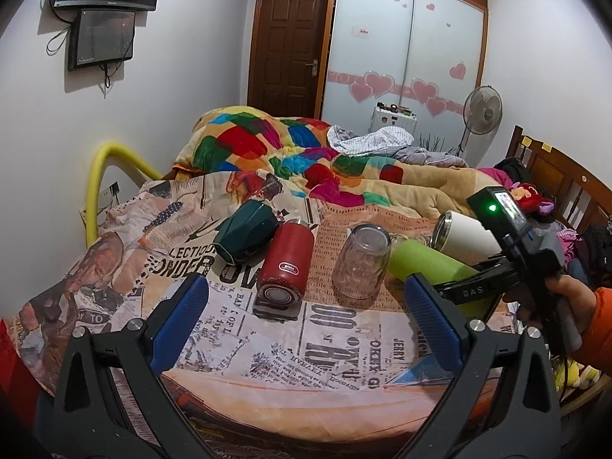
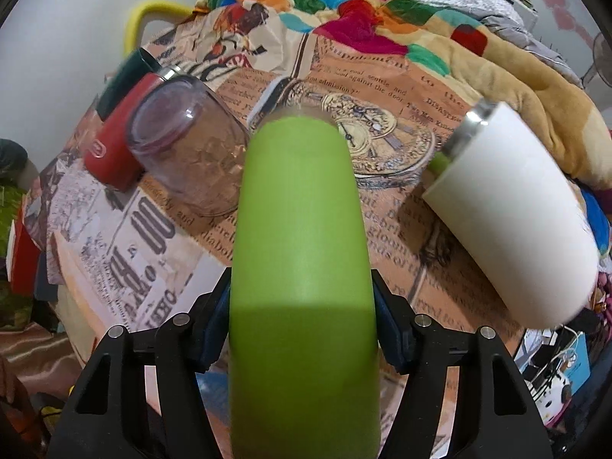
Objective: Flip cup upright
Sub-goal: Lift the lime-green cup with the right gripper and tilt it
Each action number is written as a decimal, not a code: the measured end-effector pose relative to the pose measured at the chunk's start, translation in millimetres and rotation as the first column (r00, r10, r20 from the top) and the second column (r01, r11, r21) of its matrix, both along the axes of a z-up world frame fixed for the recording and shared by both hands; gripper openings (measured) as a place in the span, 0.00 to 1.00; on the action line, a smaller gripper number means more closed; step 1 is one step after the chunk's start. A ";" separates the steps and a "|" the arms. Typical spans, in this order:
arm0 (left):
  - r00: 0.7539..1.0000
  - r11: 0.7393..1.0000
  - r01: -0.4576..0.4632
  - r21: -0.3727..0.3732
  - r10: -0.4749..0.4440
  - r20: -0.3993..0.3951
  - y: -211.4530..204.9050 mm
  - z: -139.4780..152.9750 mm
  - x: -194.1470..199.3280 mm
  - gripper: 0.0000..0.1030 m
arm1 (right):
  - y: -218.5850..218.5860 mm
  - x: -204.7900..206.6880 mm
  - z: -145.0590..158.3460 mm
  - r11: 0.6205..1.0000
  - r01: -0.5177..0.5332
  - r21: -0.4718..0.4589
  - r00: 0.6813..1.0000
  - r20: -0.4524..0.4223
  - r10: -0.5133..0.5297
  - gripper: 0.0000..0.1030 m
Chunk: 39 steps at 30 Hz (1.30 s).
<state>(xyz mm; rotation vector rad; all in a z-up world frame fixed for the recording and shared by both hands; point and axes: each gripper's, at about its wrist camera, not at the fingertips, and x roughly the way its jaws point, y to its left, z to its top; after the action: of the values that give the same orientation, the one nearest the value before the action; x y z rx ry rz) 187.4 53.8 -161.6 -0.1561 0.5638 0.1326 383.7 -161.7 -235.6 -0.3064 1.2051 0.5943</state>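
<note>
Several cups lie on a newspaper-print cloth (image 1: 336, 344). My right gripper (image 2: 302, 329) is shut on a lime green cup (image 2: 302, 248), its blue pads pressing both sides; the cup points away from the camera and tilts. It also shows in the left wrist view (image 1: 424, 264), with the right gripper (image 1: 478, 287) behind it. My left gripper (image 1: 306, 325) is open and empty, low in front of the red cup (image 1: 285, 264), which lies on its side. A clear glass (image 1: 361, 264) stands mouth down. A white cup (image 1: 466, 239) and a dark green cup (image 1: 244, 229) lie tilted.
A colourful quilt (image 1: 290, 145) is bunched behind the cloth. A yellow rail (image 1: 103, 176) stands at the left by the wall. A wooden headboard (image 1: 554, 176) and clutter are at the right. A fan (image 1: 482, 111) stands by the wardrobe.
</note>
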 end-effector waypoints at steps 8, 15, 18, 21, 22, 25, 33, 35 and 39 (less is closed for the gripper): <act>0.999 1.000 0.000 -0.008 0.000 0.036 -3.0 15.2 -13.4 1.00 | -10.3 -25.0 36.0 0.998 0.001 0.063 0.998 0.069 -0.005 0.60; 0.998 1.000 -0.006 0.002 0.006 0.059 -6.2 26.5 -25.1 1.00 | -7.5 -59.2 77.6 0.987 -0.054 0.149 0.985 0.170 0.028 0.60; 0.998 1.000 -0.011 0.004 0.011 0.065 -6.4 29.6 -28.8 1.00 | -0.7 -76.9 90.9 0.979 -0.095 0.180 0.975 0.214 0.055 0.60; 0.998 1.000 -0.015 0.007 0.014 0.068 -6.2 31.7 -31.3 1.00 | 8.6 -89.7 96.7 0.967 -0.142 0.210 0.968 0.232 0.092 0.60; 0.998 1.000 -0.016 0.009 0.015 0.068 -6.3 31.8 -32.3 1.00 | 7.8 -92.5 96.7 0.964 -0.153 0.217 0.967 0.234 0.101 0.60; 0.998 1.000 -0.018 0.014 0.017 0.063 -5.7 31.5 -33.2 1.00 | 17.3 -99.2 89.1 0.953 -0.192 0.235 0.964 0.225 0.138 0.60; 0.999 1.000 -0.016 0.026 0.015 0.043 -2.6 26.1 -30.7 1.00 | 47.8 -97.4 35.2 0.951 -0.216 0.220 0.971 0.153 0.185 0.60; 0.999 0.999 -0.016 0.028 0.015 0.036 -2.5 23.3 -30.3 1.00 | 52.6 -91.6 18.9 0.956 -0.203 0.211 0.976 0.128 0.179 0.60; 1.000 0.999 -0.018 0.029 0.018 0.015 0.2 17.0 -26.3 1.00 | 59.2 -85.9 -3.9 0.964 -0.178 0.196 0.982 0.095 0.162 0.60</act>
<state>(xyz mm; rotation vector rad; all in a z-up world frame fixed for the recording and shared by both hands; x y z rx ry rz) 161.1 54.1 -144.6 -0.1340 0.5454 0.1571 297.8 -102.5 -239.5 -0.2583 1.0386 0.8423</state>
